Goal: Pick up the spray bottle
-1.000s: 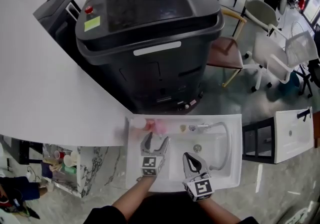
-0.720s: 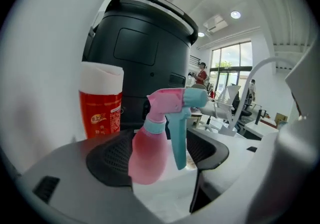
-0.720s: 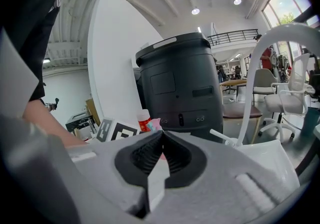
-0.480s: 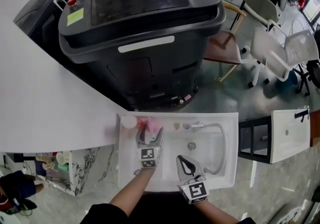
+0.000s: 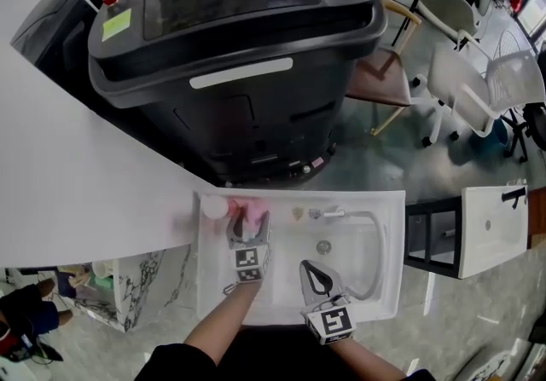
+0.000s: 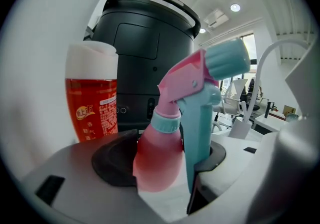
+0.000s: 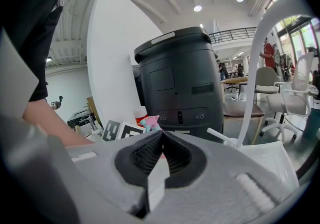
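Note:
The pink spray bottle (image 5: 248, 210) with a teal trigger head stands at the back left corner of the white sink (image 5: 386, 296). My left gripper (image 5: 249, 223) reaches around it. In the left gripper view the spray bottle (image 6: 167, 143) stands upright between the two dark pads, and the jaws are closing on it. The right pad (image 6: 212, 157) meets the teal trigger, while the left pad (image 6: 112, 160) sits at the edge of the pink body. My right gripper (image 5: 310, 270) hovers over the basin's front, shut and holding nothing. In its own view the right gripper (image 7: 161, 140) shows its tips meeting.
An orange bottle (image 6: 92, 105) with a white cap (image 5: 213, 207) stands just left of the spray bottle. A curved faucet (image 5: 375, 230) arches over the basin's right side. A big black machine (image 5: 239, 55) rises behind the sink, a white counter (image 5: 77, 166) lies at left, and chairs (image 5: 478, 89) stand at right.
My left gripper has moved forward and down until its jaws stand around the spray bottle, and they have narrowed. The right gripper has barely shifted.

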Demonstrator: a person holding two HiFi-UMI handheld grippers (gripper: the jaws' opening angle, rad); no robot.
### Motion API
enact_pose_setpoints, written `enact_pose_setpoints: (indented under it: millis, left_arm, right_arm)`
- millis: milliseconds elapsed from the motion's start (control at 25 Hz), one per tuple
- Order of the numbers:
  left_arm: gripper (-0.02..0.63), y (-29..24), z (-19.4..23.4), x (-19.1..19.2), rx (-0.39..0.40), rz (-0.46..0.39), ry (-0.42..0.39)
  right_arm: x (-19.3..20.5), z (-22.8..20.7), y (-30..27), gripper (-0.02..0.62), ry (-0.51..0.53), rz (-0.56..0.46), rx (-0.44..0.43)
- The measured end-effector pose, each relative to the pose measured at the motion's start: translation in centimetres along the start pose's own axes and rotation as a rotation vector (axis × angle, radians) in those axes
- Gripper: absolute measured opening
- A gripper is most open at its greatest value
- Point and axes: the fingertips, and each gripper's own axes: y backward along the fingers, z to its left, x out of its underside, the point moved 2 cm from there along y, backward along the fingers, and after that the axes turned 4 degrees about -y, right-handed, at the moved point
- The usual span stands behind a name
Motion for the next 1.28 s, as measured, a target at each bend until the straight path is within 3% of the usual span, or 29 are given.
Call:
enact_pose_setpoints:
  millis: [320,600,920,1080,1280]
  left_arm:
    - [0.282,0.2,-0.1,0.1,0.030,-0.002,-0.044]
    - [0.283,3.4,-1.7,-0.6,0.086,-0.017,-0.064]
    - [0.284,10.5,-2.6,-2.6,0.163,-0.030,-0.022]
    - [0.284,15.1,-2.2,-2.8,0.177,-0.015,0.010]
    - [0.283,21.6,-1.2,-3.5,0.175,-0.054,0.022]
  right_arm:
    - [-0.1,-0.1,0.3,-0.002,-0.008,-0.012,0.021]
    - [-0.8,-0.2,1.3,-0.002,-0.006,-0.050,0.062]
    - [-0.7,2.2,3.3,-0.002,-0.031,-0.078,0.128]
    - [-0.3,4.2,5.0,-0.002,-0.033,-0.094,0.155]
    - [0.3,7.0,7.3,-0.002,-0.028,-0.113,0.182]
